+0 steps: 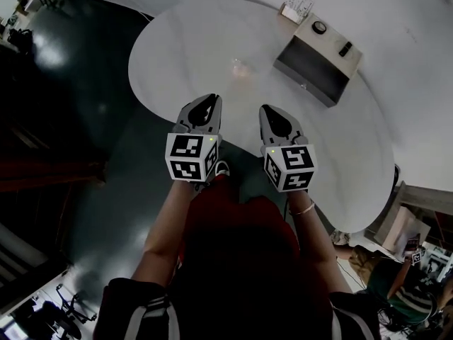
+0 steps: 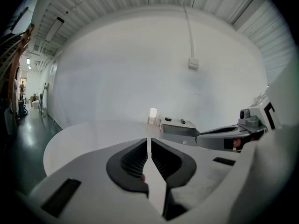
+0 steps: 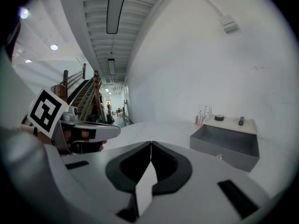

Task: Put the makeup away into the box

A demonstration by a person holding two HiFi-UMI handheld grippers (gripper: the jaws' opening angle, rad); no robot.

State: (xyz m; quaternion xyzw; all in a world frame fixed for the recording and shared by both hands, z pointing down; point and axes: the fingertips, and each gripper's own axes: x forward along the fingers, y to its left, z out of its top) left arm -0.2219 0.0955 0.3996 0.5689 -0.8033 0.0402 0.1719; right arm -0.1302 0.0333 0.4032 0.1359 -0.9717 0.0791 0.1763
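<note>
A grey box (image 1: 315,68) stands open at the far right of the round white table (image 1: 184,48). On its pale lid lie a round black compact (image 1: 320,27) and a short black stick (image 1: 345,48); both show in the right gripper view, compact (image 3: 218,118) and stick (image 3: 241,121). A small clear pinkish item (image 1: 241,67) sits mid-table. My left gripper (image 1: 205,105) and right gripper (image 1: 272,115) hover side by side over the near table edge, well short of the box (image 3: 226,141). Both are shut with nothing between the pads.
A clear holder with small tubes (image 1: 296,7) stands behind the box against the white wall. Dark floor lies left of the table. Each gripper sees the other beside it: the right one (image 2: 224,136) and the left one (image 3: 88,132).
</note>
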